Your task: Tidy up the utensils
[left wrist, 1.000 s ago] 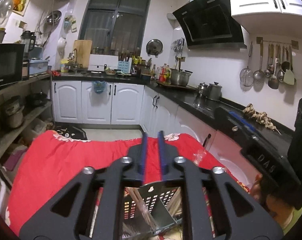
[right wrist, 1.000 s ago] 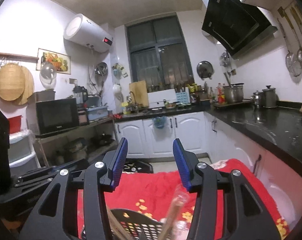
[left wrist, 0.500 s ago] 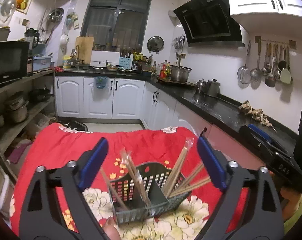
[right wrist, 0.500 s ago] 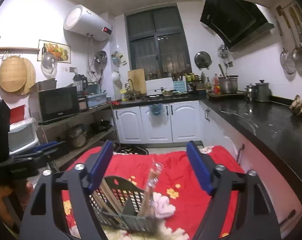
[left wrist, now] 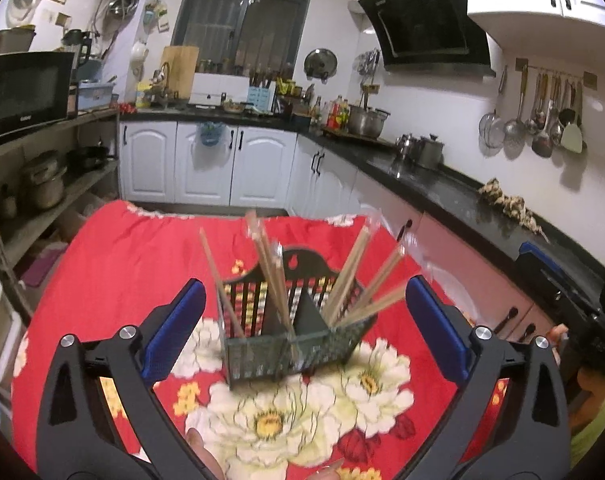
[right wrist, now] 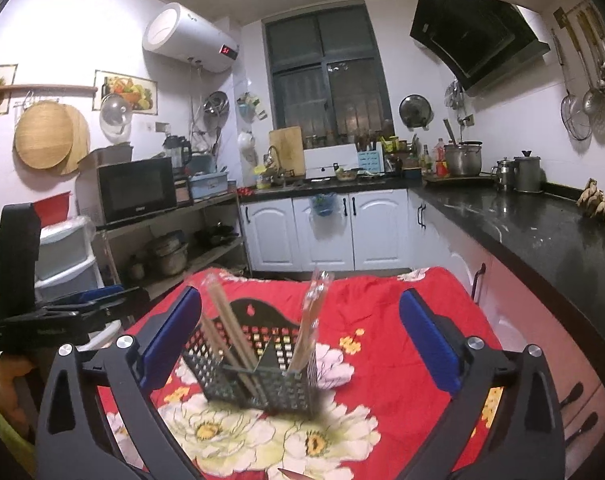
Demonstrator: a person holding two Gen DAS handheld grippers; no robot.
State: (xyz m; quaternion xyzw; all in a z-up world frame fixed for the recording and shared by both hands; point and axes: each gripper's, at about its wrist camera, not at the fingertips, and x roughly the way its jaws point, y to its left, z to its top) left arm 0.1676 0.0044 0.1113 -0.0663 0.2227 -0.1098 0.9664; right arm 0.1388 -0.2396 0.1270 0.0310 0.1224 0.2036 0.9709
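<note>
With both the left gripper [left wrist: 305,330] and right gripper [right wrist: 300,338] spread and empty, the light, stiff chopsticks [left wrist: 344,280] are judged best pinched mid-shaft.

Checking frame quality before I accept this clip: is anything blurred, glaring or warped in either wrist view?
Left wrist: the utensil basket and chopsticks are softly smeared, and fisheye bends the countertop. Right wrist: the basket is also soft, the water heater is bright but not blown out, and cabinet lines curve. Both claws, left claw and right claw, look sharp.
</note>
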